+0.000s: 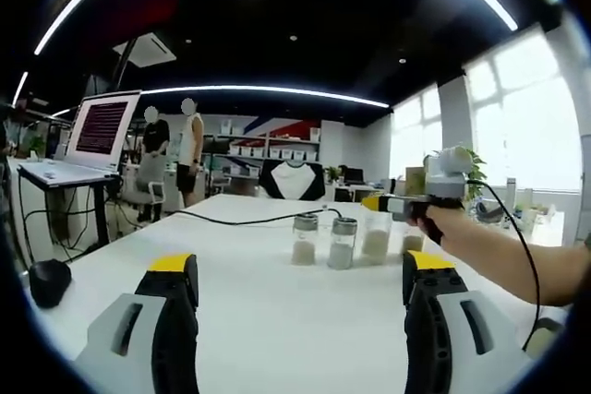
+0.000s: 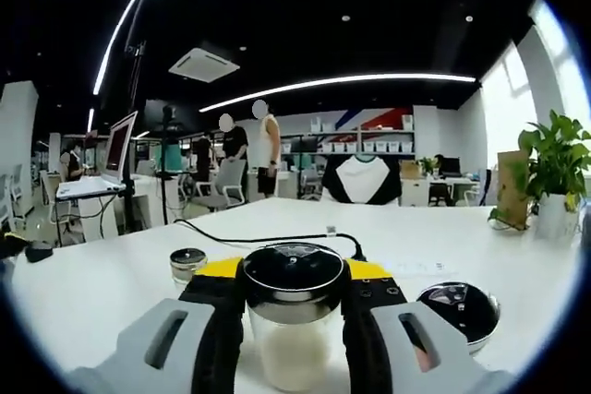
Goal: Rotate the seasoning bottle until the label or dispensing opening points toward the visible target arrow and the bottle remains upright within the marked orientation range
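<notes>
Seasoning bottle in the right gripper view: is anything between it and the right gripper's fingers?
No. The seasoning bottle already sits between the right gripper fingers, touching them on both sides, with nothing visible wedged between.

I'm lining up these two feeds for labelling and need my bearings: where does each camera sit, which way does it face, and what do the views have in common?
Left gripper view: rides on the left gripper, jaws open, looking across the white table at four seasoning bottles; the person's arm holds the right gripper there.
Right gripper view: rides on the right gripper, jaws closed on a seasoning bottle, facing the office.
Shared: the table, black cable, laptop, standing people.
</notes>
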The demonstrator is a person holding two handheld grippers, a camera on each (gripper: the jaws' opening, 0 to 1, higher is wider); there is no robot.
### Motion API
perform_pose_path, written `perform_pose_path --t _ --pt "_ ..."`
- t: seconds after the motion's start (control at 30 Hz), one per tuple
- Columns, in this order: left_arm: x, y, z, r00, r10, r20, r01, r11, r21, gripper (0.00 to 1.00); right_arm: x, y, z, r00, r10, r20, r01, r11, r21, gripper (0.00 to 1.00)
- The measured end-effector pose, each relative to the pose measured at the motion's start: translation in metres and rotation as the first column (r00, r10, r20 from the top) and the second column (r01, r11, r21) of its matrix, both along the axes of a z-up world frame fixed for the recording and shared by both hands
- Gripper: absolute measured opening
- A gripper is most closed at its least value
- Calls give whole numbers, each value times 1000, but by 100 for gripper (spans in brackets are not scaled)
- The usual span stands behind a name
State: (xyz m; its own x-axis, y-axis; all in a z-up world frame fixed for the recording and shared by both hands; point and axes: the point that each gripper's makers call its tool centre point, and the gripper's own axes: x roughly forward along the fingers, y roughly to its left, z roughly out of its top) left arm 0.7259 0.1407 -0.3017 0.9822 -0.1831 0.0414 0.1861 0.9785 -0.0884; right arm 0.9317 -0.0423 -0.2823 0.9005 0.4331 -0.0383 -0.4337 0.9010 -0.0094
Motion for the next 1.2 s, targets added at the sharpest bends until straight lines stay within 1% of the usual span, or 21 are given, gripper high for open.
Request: perform_pose_path --t 0.07,0.2,0.23,0.27,0.3,0.4,0.43,0.47,0.63,0.73,0.8,0.9,1.03,1.2 --pt "0 0 1 1000 1 3 -1 1000 -1 97 -6 -1 5 1000 8 -3 -8 1000 14 38" --pt "-1 0 1 1000 1 2 -1 1000 -4 97 -19 -2 10 1000 28 -7 -28 1000 11 38" --pt "-1 0 1 1000 0 2 0 1000 -6 97 -23 0 10 999 52 -7 -52 999 12 38" --pt "-1 -1 1 1000 -1 3 1 1000 -7 97 -30 2 12 997 79 -3 -79 996 34 38" --pt "-1 -2 1 1000 -4 3 4 1000 -6 97 -35 3 12 996 92 -5 -92 995 37 38" --pt "-2 -2 2 1000 -5 6 5 1000 3 97 -53 9 12 992 128 -3 -128 992 8 38" --pt "-2 -2 1 1000 -3 6 3 1000 0 97 -57 10 12 992 130 -6 -130 992 8 38" --pt "-2 -2 1 1000 -5 5 5 1000 -3 97 -63 8 13 992 125 -7 -125 992 23 38" --pt "-3 -2 1 1000 -12 3 12 1000 -1 97 -80 5 8 993 122 1 -122 992 -14 38" --pt "-4 -6 1 1000 -26 4 26 1000 11 97 -88 3 5 992 124 -3 -125 992 -15 38" --pt "-4 -7 0 1000 -30 0 30 999 13 97 -96 -1 4 993 113 -21 -113 994 1 38" --pt "-4 -8 0 1000 -31 0 31 999 9 97 -106 -1 5 993 118 -20 -118 993 -11 38" --pt "-4 -11 1 999 -50 1 50 999 6 97 -116 0 6 991 131 -10 -132 991 -32 38" --pt "-4 -12 1 998 -58 -5 58 998 -3 97 -123 -1 1 988 152 -16 -152 988 -16 38"
